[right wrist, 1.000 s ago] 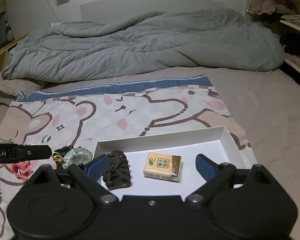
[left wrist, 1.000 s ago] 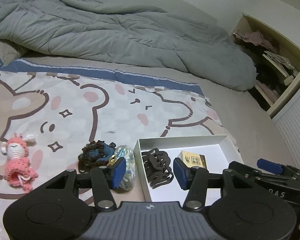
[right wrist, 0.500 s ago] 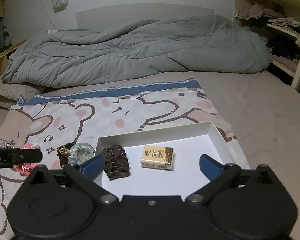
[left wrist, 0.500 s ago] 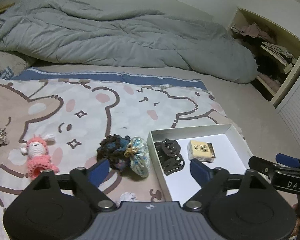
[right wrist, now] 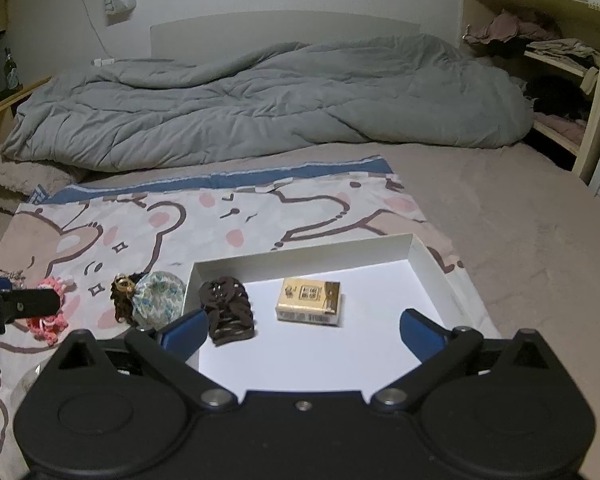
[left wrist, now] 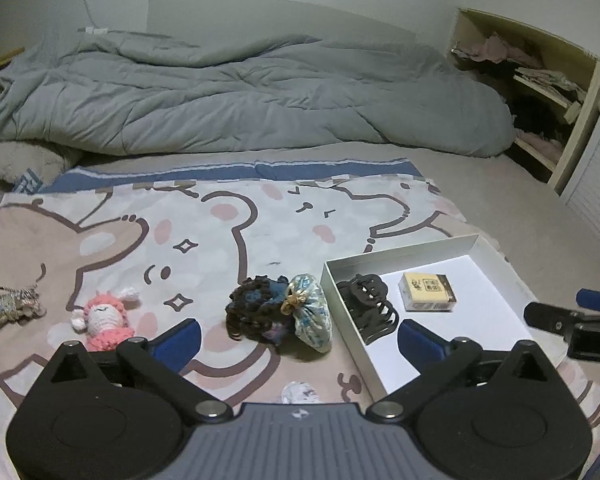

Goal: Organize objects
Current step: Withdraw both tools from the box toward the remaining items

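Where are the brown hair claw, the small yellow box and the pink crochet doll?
brown hair claw (right wrist: 229, 312), right wrist view, middle of its teeth
small yellow box (right wrist: 309, 300), right wrist view, top face
pink crochet doll (left wrist: 104, 320), left wrist view, its head

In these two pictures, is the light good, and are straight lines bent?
Left wrist view: dim, cool light; the white box is the brightest thing; dark corners, shelf edges bowed by the fisheye lens. Right wrist view: same dimness; the box floor glows white; the gray quilt looks soft but readable.
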`<state>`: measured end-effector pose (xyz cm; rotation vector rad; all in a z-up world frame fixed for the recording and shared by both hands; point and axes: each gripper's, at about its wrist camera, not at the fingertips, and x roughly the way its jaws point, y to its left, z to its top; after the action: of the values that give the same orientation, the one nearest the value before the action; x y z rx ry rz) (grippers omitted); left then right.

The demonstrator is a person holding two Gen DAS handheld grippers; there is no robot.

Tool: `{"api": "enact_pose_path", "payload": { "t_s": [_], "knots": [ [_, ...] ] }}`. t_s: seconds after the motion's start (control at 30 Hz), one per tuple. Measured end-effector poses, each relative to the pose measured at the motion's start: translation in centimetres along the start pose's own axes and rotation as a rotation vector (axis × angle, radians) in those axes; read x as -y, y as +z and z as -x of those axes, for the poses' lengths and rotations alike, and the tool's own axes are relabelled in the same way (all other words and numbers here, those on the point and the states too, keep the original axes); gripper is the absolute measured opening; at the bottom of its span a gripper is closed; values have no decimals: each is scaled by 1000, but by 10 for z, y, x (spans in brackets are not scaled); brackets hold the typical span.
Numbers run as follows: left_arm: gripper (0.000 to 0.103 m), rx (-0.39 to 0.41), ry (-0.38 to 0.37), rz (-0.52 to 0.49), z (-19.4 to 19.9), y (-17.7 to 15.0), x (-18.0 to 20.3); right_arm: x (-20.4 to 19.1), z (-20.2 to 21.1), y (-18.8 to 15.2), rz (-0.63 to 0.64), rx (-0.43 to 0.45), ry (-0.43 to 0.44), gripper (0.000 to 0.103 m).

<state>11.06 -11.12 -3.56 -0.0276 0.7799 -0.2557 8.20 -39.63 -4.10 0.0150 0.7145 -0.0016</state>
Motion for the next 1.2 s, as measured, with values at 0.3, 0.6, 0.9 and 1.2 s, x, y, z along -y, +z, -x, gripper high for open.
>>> {"api": "enact_pose_path", "payload": {
  "t_s": [0.3, 0.6, 0.9, 1.2],
  "knots": [
    [103, 33, -10, -4, 9, -3, -15, -5, 4, -7, -30, 51, -12, 103],
    [103, 51, 25, 4, 21, -7, -48, -23, 2, -4, -44, 70, -2, 103],
    [103, 48, 54, -78, 21, -18, -73, -51, -5, -4, -8, 94, 81, 103],
    [103, -38, 4, -207, 6, -31, -90, -89, -24, -12, 64, 52, 195, 103]
  ]
}}
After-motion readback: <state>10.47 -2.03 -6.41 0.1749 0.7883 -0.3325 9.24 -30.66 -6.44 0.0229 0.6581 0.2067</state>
